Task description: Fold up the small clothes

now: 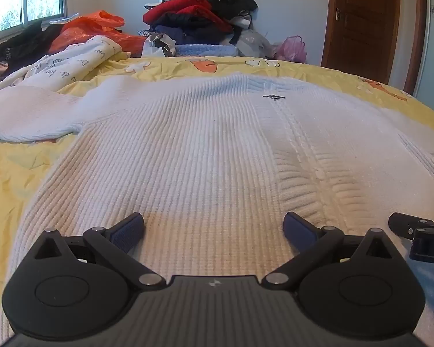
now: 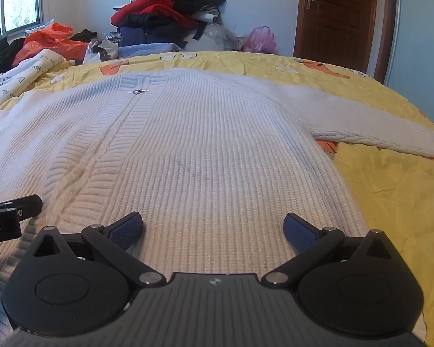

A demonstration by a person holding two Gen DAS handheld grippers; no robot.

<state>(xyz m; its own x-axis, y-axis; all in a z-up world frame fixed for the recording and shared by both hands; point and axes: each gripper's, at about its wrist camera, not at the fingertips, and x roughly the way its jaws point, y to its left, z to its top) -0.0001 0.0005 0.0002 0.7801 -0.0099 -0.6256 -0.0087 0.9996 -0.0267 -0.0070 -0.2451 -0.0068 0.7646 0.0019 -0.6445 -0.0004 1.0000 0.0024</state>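
Note:
A white ribbed knit cardigan (image 1: 193, 150) lies flat on the yellow bedspread, front up, sleeves spread to both sides. It also fills the right wrist view (image 2: 205, 150). Its button band (image 1: 301, 144) runs up to a small metal clasp (image 1: 274, 97) near the collar. My left gripper (image 1: 214, 228) is open and empty, low over the hem on the left half. My right gripper (image 2: 214, 228) is open and empty, low over the hem on the right half. Each gripper shows at the edge of the other's view, the right one (image 1: 419, 231) and the left one (image 2: 11, 211).
The yellow bedspread (image 2: 390, 190) shows right of the cardigan. At the far side a tall pile of red, black and navy clothes (image 1: 199, 14), an orange plastic bag (image 1: 95, 29) and a white printed cloth (image 1: 72, 60). A brown door (image 1: 364, 23) stands at the back right.

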